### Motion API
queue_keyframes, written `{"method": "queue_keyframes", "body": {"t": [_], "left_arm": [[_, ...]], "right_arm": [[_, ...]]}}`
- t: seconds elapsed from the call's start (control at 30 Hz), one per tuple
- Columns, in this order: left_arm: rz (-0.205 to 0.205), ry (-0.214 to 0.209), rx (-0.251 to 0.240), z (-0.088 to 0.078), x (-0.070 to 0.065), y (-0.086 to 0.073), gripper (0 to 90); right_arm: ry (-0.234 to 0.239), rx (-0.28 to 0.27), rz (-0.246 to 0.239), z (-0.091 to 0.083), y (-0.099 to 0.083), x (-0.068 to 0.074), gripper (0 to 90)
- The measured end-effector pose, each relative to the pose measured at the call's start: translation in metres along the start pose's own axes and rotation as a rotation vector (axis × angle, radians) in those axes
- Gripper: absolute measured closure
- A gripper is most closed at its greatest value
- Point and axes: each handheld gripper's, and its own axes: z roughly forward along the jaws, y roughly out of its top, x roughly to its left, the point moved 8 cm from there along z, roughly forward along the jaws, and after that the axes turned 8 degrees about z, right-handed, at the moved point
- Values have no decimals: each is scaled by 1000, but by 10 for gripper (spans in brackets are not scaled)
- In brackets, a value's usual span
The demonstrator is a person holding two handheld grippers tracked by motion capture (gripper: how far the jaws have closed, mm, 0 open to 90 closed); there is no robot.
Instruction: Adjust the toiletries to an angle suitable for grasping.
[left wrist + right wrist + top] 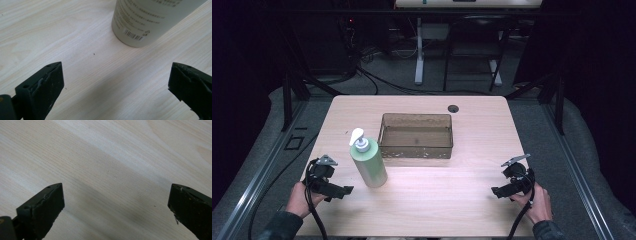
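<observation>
Now | left gripper (343,190): jaws wide, empty | right gripper (497,191): jaws wide, empty | pale green plastic pump bottle (368,161): upright on light wooden table (437,200), near left gripper, beside brown translucent tray (416,149).

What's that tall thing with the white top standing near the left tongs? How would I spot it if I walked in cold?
Start at the pale wooden table and find the see-through brown tub in its middle. Just in front of the tub's left corner stands a pale green pump bottle, upright, ahead of the open left tongs. It is the only tall thing there, with a white pump head.
</observation>
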Motion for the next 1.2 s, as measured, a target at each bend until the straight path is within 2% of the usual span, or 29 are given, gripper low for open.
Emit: {"method": "queue_keyframes", "body": {"t": [0.6, 1.2], "left_arm": [[16, -2, -30, -31, -9, 22, 1], [54, -9, -91, -60, -28, 69, 0]], "right_arm": [[11, 27, 3, 0, -1, -1, 9], [23, 35, 17, 1, -2, -2, 9]]}}
